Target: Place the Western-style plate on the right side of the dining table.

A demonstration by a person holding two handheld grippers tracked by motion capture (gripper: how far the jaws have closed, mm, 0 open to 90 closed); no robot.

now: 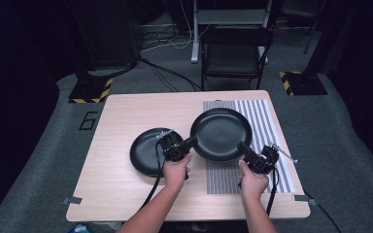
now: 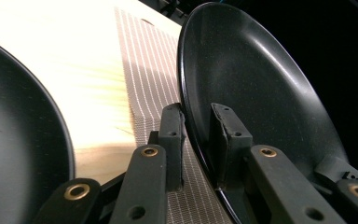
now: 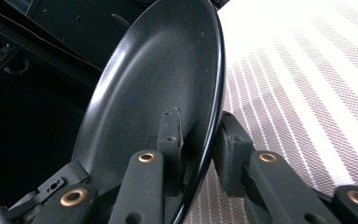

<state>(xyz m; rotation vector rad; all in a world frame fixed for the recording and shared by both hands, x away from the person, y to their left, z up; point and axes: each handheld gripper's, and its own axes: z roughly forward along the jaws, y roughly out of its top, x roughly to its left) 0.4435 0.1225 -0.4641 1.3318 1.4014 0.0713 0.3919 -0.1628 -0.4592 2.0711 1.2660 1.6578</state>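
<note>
A smaller black plate lies flat on the bare wood of the desk, just left of the striped mat, which serves here as the landmark. In the left gripper view this plate shows as a dark curve at the left edge, apart from the mat.

Just right of the smaller plate, at the mat's left edge, the left gripper is held in the person's left hand. Its fingers pinch the rim of the larger black plate, one finger on the underside and one on the inner face, as the left gripper view shows on the plate.

The larger plate is held up over the mat's near left part, its left edge reaching past the mat over the bare wood. It is clear of the smaller plate.

At the plate's right near edge, over the mat, the right gripper sits in the right hand. Its fingers are likewise clamped on the rim of the plate, one inside and one beneath, with the mat beyond.
</note>
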